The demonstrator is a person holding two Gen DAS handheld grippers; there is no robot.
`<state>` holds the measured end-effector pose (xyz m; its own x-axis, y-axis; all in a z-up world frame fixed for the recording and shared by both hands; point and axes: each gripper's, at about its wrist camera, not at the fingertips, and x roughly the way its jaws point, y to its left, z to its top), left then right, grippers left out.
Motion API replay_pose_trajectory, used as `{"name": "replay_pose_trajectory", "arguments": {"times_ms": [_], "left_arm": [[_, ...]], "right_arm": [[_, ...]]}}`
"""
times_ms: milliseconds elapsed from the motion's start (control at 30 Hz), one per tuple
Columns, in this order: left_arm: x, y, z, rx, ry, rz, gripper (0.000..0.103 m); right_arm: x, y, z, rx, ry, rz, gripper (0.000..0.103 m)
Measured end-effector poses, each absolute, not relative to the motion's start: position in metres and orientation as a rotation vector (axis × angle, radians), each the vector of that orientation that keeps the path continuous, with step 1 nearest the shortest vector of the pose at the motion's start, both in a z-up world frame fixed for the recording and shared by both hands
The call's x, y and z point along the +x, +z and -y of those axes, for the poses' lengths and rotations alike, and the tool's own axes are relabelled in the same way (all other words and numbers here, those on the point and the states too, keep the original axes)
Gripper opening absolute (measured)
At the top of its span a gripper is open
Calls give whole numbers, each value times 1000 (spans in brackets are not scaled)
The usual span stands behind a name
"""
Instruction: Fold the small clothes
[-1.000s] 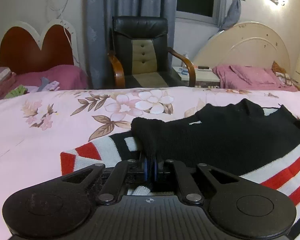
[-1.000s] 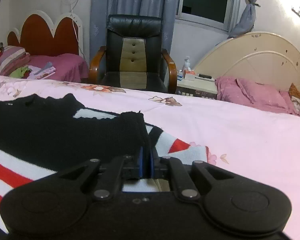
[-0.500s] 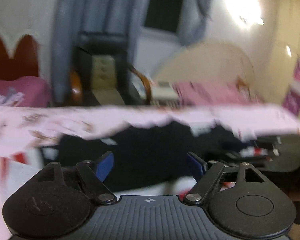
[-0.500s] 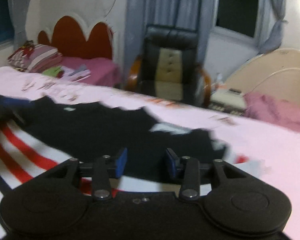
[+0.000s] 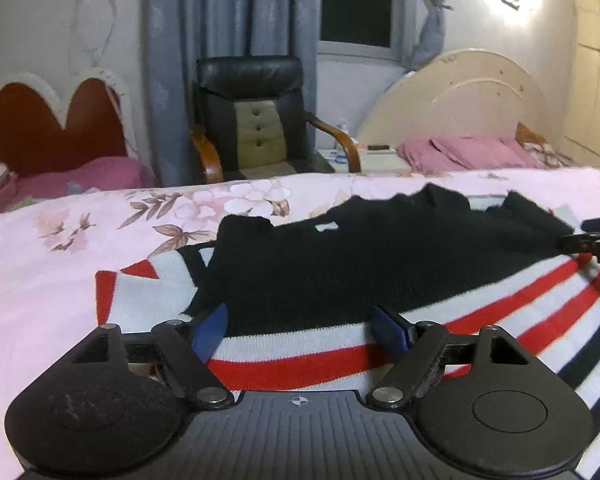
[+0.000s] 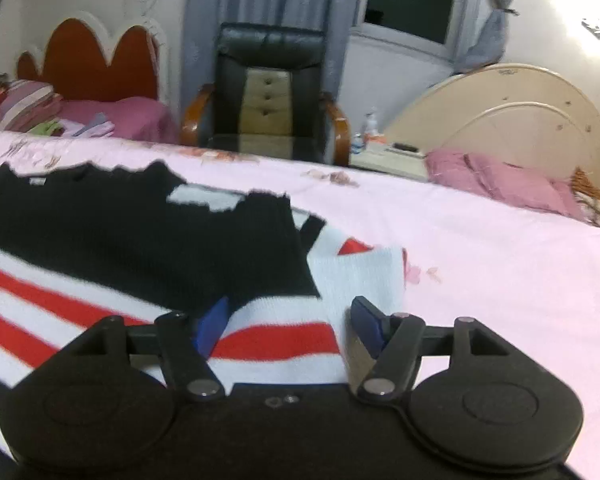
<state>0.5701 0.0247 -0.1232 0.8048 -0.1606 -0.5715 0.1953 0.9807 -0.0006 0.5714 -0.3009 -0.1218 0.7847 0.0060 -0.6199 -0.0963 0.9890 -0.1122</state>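
A black knitted sweater with red, white and navy stripes lies spread flat on the pink floral bedsheet, filling the middle and lower right of the left wrist frame. The left gripper sits at the bottom of that frame with its blue-tipped fingers spread wide over the striped hem, gripping nothing. Only this view shows the black tip of the right gripper at the right edge, by the sweater's far shoulder.

In the right wrist view the sweater fills the left and centre, and the right gripper is likewise wide open and empty above a red stripe. This view alone shows the folded white cuff of the sleeve lying over the sweater's right side, just ahead of the right finger.

Both views show a black leather armchair with wooden arms beyond the bed, in the upper centre, before grey curtains.
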Motion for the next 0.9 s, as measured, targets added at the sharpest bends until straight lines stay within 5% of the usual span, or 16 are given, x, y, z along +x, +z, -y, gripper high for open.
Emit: {"name": "replay_pose_trajectory", "arguments": {"times_ms": [67,367,400,833,900], "left_arm": [[557,-111,-22,52,-188,-573,79],[512,-117,36,92,-308,-626,79],[509,-122,36,90,-299,-633,85],[466,-113,-27,28,-127,-648,86],[462,-117,-28,33,-130,-652,86]], "right_arm": [[556,-109,291,-134,70,-625,55],[503,-125,231,-209,242,-674,57],[501,-127,232,-181,218,-679,58],[464,-107,334,55,-34,-685,54],[468,-115,345,107,-11,-753,44]]}}
